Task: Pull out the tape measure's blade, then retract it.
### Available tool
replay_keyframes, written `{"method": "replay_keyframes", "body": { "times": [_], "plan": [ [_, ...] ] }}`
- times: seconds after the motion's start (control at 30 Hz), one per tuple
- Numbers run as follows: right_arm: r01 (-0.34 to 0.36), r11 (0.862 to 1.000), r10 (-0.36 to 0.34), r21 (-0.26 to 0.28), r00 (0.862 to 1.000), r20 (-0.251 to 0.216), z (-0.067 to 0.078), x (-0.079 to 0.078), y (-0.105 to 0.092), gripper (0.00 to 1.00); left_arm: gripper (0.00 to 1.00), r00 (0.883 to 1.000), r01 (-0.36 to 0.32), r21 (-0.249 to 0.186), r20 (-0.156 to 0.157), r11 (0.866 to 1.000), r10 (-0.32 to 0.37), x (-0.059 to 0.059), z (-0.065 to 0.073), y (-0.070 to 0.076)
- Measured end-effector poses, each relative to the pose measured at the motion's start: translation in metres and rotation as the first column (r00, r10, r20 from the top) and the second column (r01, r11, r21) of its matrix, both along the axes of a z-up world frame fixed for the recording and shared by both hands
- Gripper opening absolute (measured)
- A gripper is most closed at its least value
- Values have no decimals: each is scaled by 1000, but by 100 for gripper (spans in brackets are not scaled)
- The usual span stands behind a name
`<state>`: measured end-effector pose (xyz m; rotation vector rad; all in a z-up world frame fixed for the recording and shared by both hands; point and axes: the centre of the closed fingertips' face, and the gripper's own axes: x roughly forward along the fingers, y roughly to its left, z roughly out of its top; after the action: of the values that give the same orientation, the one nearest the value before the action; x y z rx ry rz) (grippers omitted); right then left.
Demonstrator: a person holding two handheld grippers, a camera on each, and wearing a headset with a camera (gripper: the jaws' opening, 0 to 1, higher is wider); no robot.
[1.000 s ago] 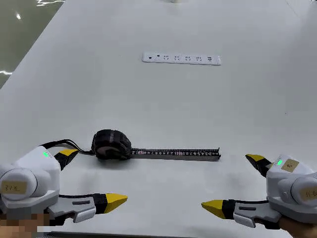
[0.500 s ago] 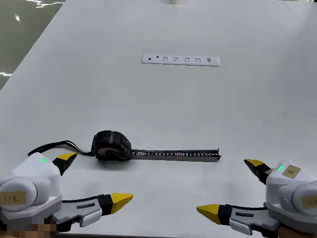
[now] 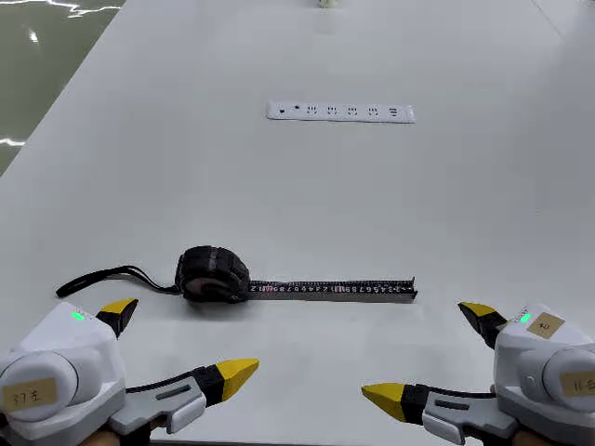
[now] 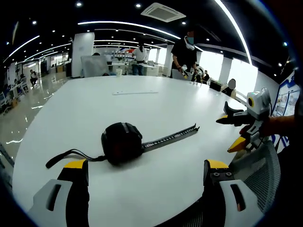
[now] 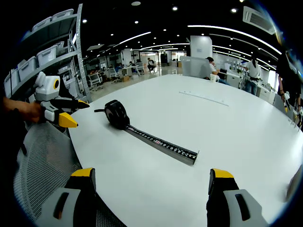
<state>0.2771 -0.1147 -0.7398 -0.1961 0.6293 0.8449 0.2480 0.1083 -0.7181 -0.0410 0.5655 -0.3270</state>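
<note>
Tape measure [image 3: 213,274] sits on the table [image 3: 372,186] just ahead of my left tongs [image 3: 182,336] and right tongs [image 3: 425,351], both wide open and empty, and its pulled-out blade [image 3: 335,289] may whip back if I free it unguided.

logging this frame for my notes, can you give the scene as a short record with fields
tape measure: black case resting on the white table
blade: extended, lying flat on the table
strap: trails from the case toward the left gripper's side
left gripper: open, holding nothing, apart from the case
right gripper: open, holding nothing, apart from the blade tip
power strip: white, farther back
</note>
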Motion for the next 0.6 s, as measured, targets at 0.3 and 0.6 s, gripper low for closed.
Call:
{"method": "replay_keyframes", "body": {
  "times": [0.3, 0.6],
  "plan": [
    [-7, 1000, 7, 13, 1000, 0, 4, -4, 5, 99, 99, 1000, -26, 43, -6, 999, 27, -6, -1, -1],
    [-9, 1000, 9, 16, 1000, 0, 5, -6, 6, 99, 99, 999, -39, 24, -18, 999, 39, -6, -1, -8]
  ]
}}
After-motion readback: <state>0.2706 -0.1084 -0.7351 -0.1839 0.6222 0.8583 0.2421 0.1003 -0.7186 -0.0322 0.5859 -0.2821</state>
